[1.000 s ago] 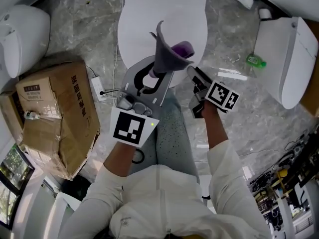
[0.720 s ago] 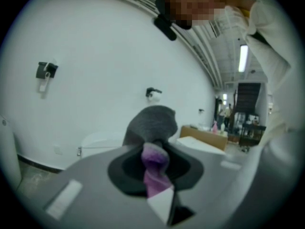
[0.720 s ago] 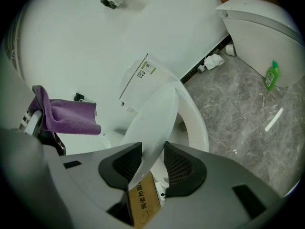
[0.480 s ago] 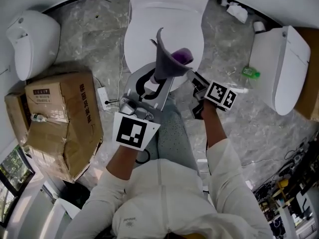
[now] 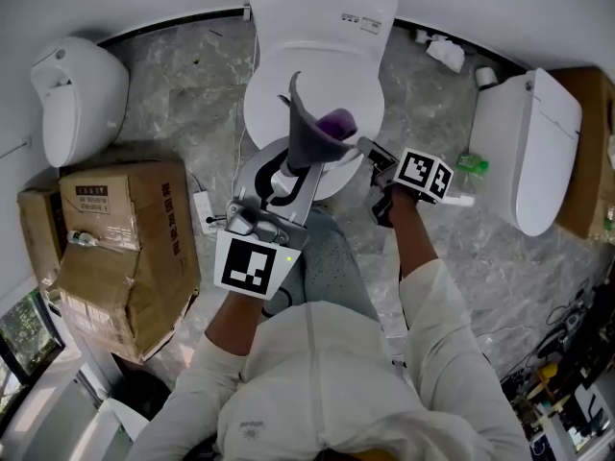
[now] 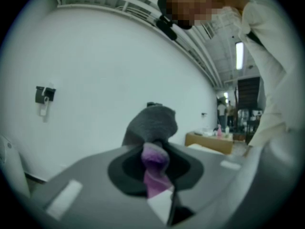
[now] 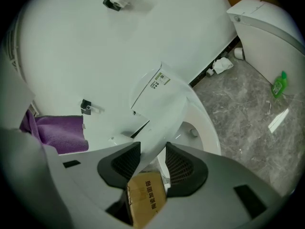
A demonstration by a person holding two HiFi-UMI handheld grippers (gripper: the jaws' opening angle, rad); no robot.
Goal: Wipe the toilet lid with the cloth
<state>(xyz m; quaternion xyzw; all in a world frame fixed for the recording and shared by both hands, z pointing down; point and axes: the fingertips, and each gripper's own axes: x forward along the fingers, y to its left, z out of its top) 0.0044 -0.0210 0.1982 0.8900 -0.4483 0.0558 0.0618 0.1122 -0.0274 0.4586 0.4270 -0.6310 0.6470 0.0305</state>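
You're holding the cloth (image 5: 309, 131) up over the toilet (image 5: 327, 27), grey side facing out and purple showing in the fold. Your left gripper (image 6: 156, 168) is clamping it tight, jaws closed on the bunched end, with the rest standing up past the tips. On the other side, your right gripper (image 7: 148, 157) is sitting at the toilet's right edge with the lid (image 7: 159, 97) between its jaws. The lid is tilting up off the seat (image 7: 209, 132). Those jaws are easing open, with the pads touching the lid's edge on both sides. A cardboard box (image 5: 115, 248) is lying on the floor to your left, and a green bottle (image 5: 468, 164) to your right.
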